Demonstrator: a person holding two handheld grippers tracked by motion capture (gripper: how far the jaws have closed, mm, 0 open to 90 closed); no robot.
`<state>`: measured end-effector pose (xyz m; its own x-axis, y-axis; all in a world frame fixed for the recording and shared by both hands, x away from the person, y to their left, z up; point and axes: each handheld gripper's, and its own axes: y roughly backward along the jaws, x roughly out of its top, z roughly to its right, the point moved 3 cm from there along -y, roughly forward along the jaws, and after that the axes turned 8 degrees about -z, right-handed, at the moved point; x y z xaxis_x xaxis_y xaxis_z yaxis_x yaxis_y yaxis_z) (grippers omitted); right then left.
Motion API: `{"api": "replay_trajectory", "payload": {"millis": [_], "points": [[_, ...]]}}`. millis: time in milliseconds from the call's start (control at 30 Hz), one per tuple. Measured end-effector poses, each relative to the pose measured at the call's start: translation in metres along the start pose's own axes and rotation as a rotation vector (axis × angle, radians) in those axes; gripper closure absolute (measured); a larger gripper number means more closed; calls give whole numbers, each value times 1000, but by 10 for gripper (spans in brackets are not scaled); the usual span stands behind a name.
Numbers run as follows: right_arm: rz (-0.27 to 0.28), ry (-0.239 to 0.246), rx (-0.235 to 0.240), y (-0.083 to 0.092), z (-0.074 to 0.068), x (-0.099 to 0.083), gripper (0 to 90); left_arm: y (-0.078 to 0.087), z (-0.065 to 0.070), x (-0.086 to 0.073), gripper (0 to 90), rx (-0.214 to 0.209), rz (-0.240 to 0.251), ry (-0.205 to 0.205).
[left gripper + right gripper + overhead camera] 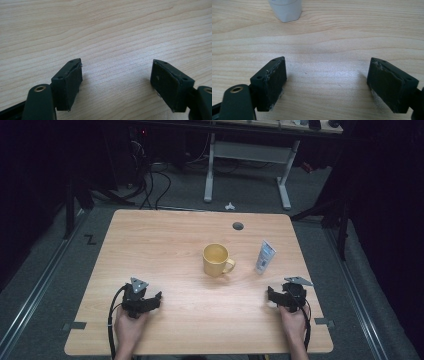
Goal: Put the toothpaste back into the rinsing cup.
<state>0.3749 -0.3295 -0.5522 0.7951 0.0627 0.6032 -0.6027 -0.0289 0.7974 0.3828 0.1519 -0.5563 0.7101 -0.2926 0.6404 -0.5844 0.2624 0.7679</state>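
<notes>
A yellow mug (217, 259) stands near the middle of the wooden table (165, 235), its handle to the right. To its right a white and blue tube (264, 256) stands upright; its white cap (285, 9) is at the top of the right gripper view. My left gripper (145, 301) rests on the table at the near left, held by a hand; its jaws stand wide apart over bare wood (117, 77). At the near right my right gripper (281, 297) also rests on the table, open, with nothing between its pads (270, 83).
A round cable hole (238, 226) lies in the table's far side. Beyond the table stand a white desk frame (247, 165) and cables on the grey floor. Black cables trail from both grippers past the near edge.
</notes>
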Motion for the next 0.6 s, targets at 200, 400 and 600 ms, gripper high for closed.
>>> {"api": "replay_trajectory", "payload": {"millis": [200,400,600], "points": [[-27,17,36,5,1,-1,216,0,0,0,260,0,0,0],[13,40,68,12,-1,-2,245,0,0,0,259,-1,0,0],[36,48,91,17,-4,-4,257,0,0,0,259,0,0,0]]}}
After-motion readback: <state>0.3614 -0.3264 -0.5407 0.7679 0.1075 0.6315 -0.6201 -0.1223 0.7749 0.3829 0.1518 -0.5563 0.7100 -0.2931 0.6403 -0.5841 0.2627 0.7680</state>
